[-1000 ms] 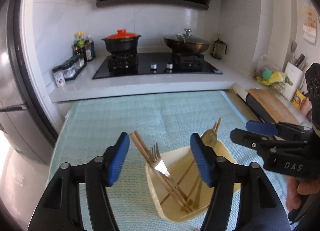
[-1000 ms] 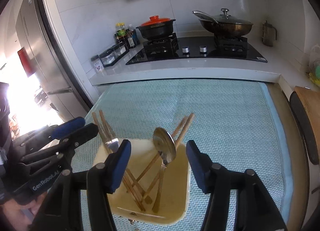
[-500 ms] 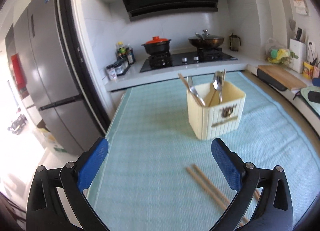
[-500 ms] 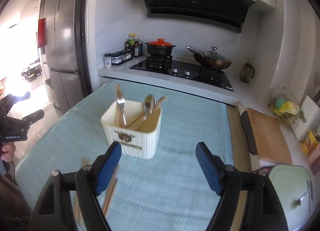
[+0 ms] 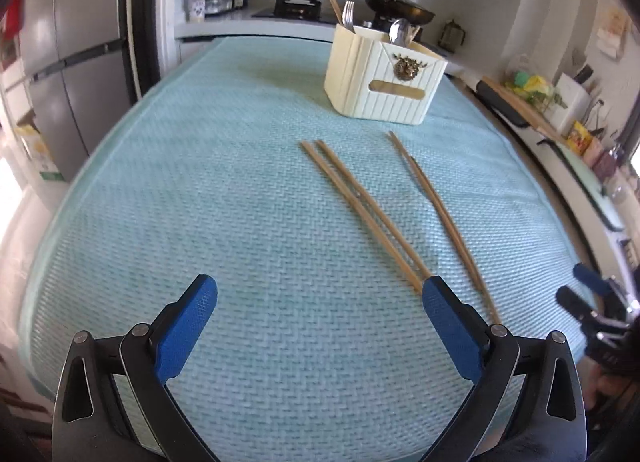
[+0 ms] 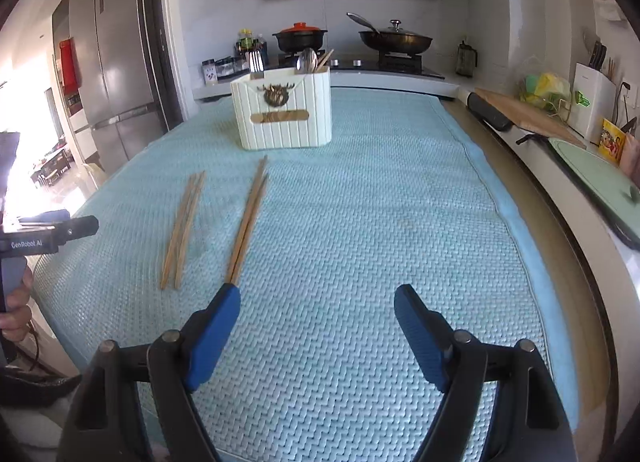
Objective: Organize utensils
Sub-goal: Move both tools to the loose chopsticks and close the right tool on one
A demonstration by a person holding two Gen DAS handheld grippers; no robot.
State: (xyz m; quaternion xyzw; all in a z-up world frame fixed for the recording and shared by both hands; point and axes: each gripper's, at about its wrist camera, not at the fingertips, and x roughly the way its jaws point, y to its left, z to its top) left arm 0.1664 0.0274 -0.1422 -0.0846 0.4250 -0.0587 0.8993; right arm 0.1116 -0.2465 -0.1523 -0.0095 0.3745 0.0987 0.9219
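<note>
STEP: pick up chopsticks | left gripper (image 5: 320,296) spread, empty | right gripper (image 6: 318,302) spread, empty | near chopstick pair (image 6: 248,222) centre-left of right view | ADVICE: straddle both sticks, pinch mid-length, carry to holder (image 6: 286,118).

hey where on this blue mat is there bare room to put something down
The mat is bare to the right of the utensil holder, out to its counter-side edge, and in front of the right tool. Bare too left of the chopsticks, toward the fridge. Crowded: the two chopstick pairs in front of the holder.

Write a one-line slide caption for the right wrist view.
Open right gripper above teal mat; two chopstick pairs before the utensil holder.
</note>
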